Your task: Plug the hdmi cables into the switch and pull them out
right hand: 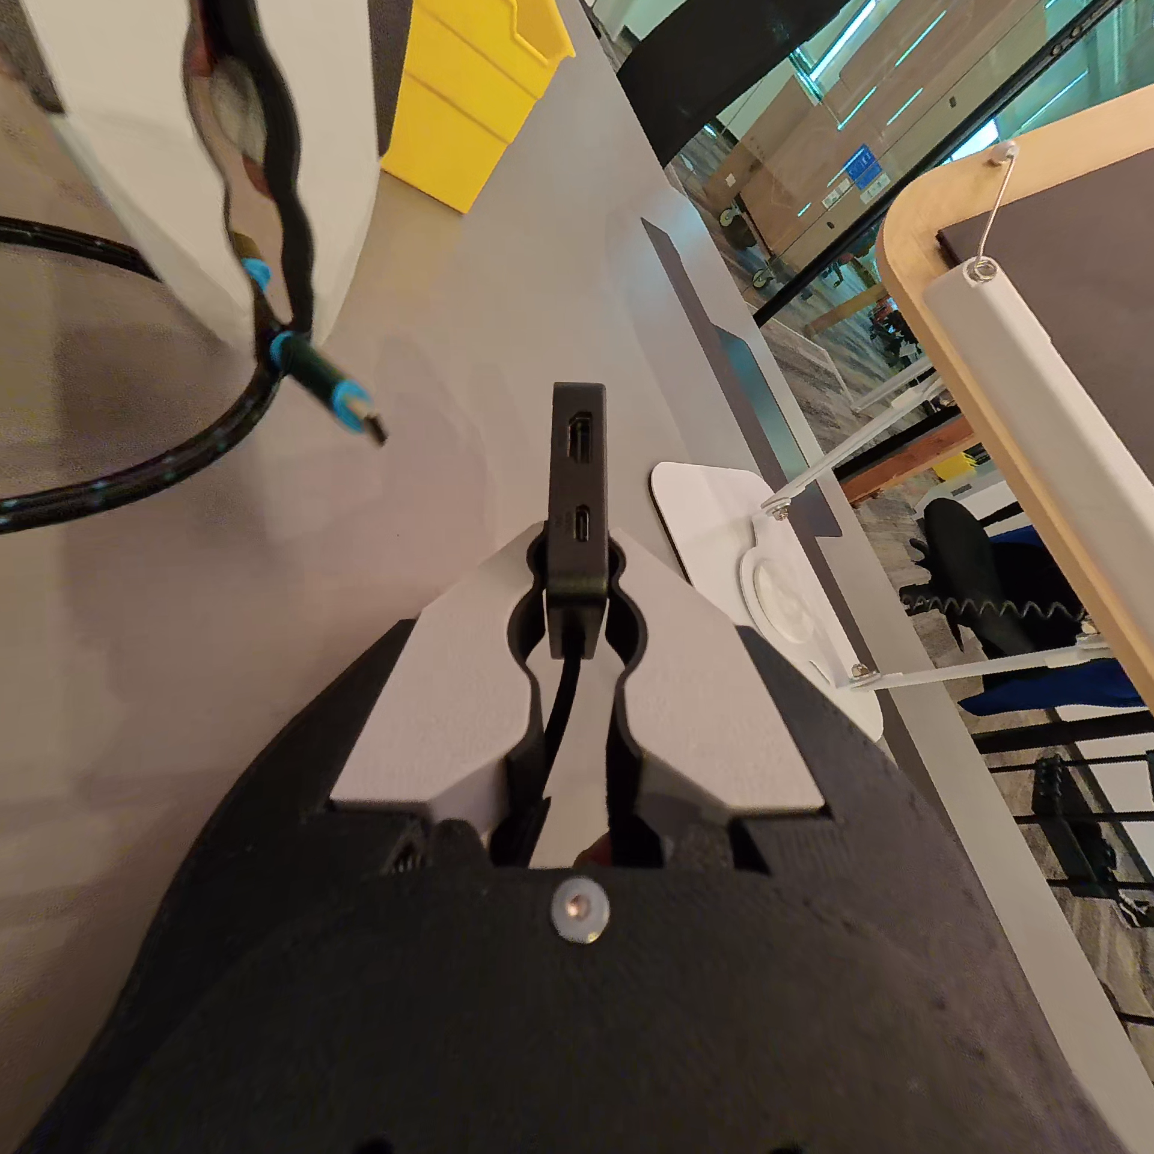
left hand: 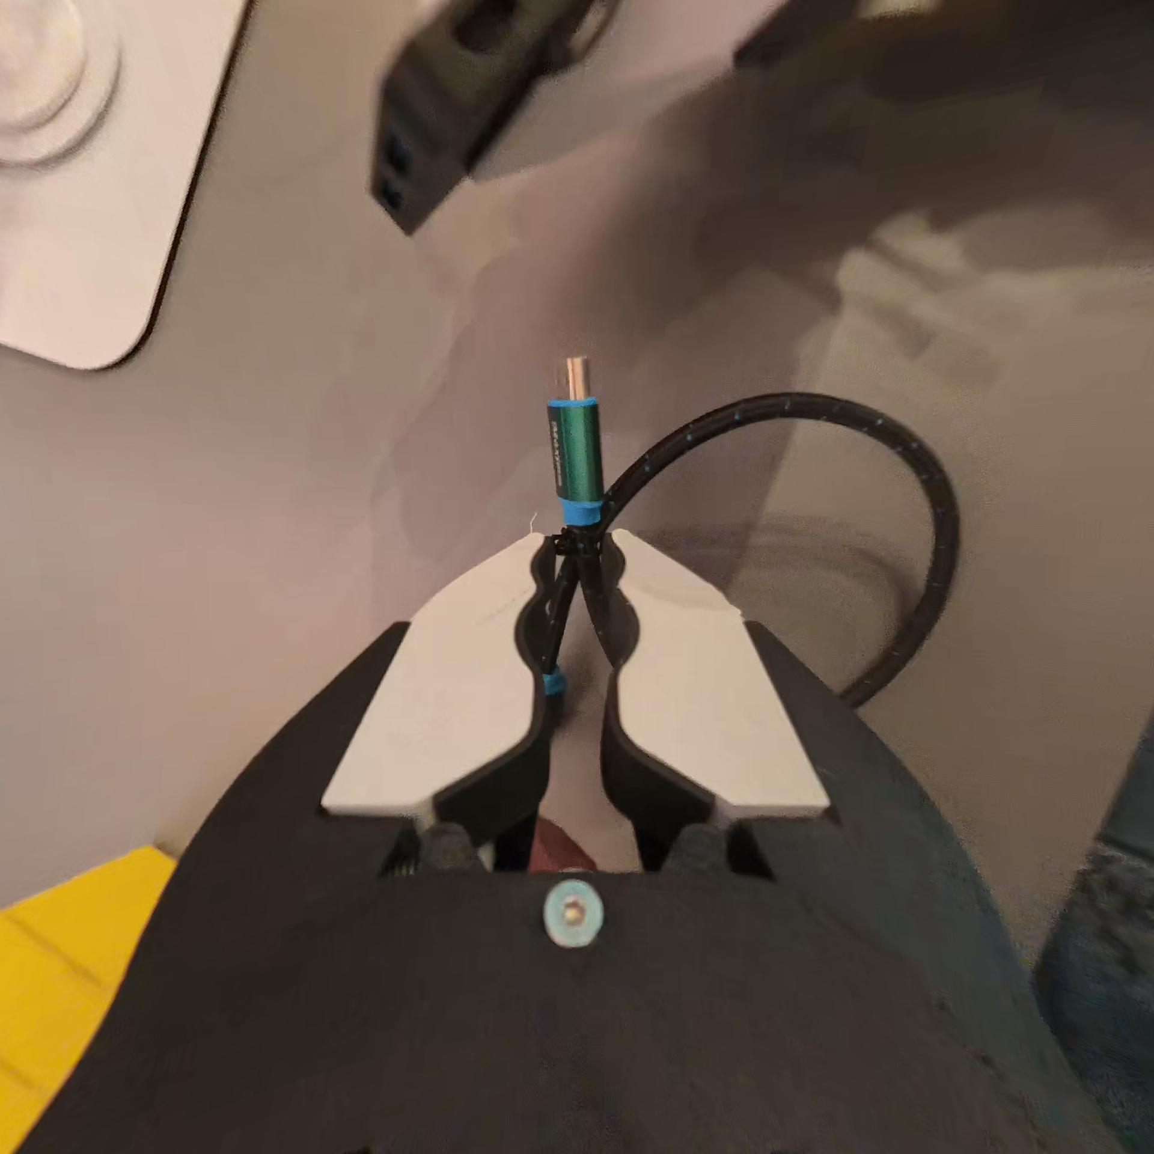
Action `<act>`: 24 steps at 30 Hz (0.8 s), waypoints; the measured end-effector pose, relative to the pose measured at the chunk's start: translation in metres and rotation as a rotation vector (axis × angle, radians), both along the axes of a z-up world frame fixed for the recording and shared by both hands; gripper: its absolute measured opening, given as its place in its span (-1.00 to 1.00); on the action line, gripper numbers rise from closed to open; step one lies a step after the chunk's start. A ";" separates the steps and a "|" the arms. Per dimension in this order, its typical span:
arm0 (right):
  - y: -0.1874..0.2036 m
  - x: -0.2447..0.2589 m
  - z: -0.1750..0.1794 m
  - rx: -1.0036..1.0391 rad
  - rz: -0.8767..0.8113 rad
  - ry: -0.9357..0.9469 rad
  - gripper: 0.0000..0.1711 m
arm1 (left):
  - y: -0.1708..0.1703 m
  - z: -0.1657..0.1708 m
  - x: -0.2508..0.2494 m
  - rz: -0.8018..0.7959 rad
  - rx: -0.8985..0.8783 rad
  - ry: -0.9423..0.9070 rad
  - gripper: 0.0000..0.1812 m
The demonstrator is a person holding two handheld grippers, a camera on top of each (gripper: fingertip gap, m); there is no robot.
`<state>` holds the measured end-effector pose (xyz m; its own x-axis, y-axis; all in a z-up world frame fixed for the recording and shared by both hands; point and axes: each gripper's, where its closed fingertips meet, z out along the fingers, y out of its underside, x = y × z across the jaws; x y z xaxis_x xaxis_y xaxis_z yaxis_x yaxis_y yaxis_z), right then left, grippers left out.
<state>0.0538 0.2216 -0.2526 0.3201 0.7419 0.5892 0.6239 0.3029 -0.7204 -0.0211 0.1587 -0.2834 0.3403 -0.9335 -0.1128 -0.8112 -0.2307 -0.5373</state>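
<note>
My left gripper (left hand: 574, 536) is shut on the braided black cable (left hand: 899, 449) just behind its green and blue plug (left hand: 576, 456). The plug points forward, its metal tip bare, above the grey table. The black switch (left hand: 437, 118) is blurred at the top of the left wrist view, apart from the plug. My right gripper (right hand: 577, 537) is shut on the switch (right hand: 577, 481), held edge up with its ports facing me. Its own thin black cable (right hand: 562, 705) runs back between the fingers. In the right wrist view the left gripper (right hand: 275, 187) holds the plug (right hand: 337, 399) at the upper left, clear of the switch.
A yellow bin (right hand: 474, 93) stands at the back of the grey table (right hand: 187, 624); it also shows in the left wrist view (left hand: 69, 949). A white pad with a round disc (right hand: 749, 562) lies near the table's right edge, also in the left wrist view (left hand: 93, 175). A wooden framed stand (right hand: 999, 312) is at the right.
</note>
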 end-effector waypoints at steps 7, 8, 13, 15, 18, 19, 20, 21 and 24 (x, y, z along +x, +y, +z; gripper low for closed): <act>0.002 0.003 -0.002 -0.002 -0.009 -0.008 -0.88 | -0.010 -0.032 0.015 -0.191 0.063 0.174 -0.85; 0.002 0.003 -0.002 -0.004 -0.010 -0.008 -0.88 | -0.007 -0.032 0.014 -0.168 0.071 0.181 -0.83; 0.003 0.004 -0.004 -0.013 -0.014 -0.019 -0.88 | 0.000 -0.016 -0.013 0.098 0.011 0.149 -0.66; 0.003 0.003 -0.004 -0.014 -0.014 -0.019 -0.88 | -0.005 -0.007 -0.023 0.193 -0.002 0.124 -0.66; 0.004 0.004 -0.004 -0.014 -0.017 -0.018 -0.88 | -0.019 -0.003 -0.034 0.277 -0.027 0.102 -0.63; 0.004 0.004 -0.004 -0.014 -0.017 -0.017 -0.88 | -0.024 -0.006 -0.035 0.301 -0.041 0.097 -0.63; 0.004 0.004 -0.004 -0.014 -0.017 -0.016 -0.88 | -0.031 -0.012 -0.037 0.301 -0.060 0.121 -0.62; 0.003 0.004 -0.004 -0.015 -0.017 -0.017 -0.88 | -0.037 -0.020 -0.039 0.292 -0.063 0.165 -0.65; 0.003 0.004 -0.006 -0.016 -0.017 -0.020 -0.88 | -0.041 -0.037 -0.040 0.273 -0.052 0.209 -0.74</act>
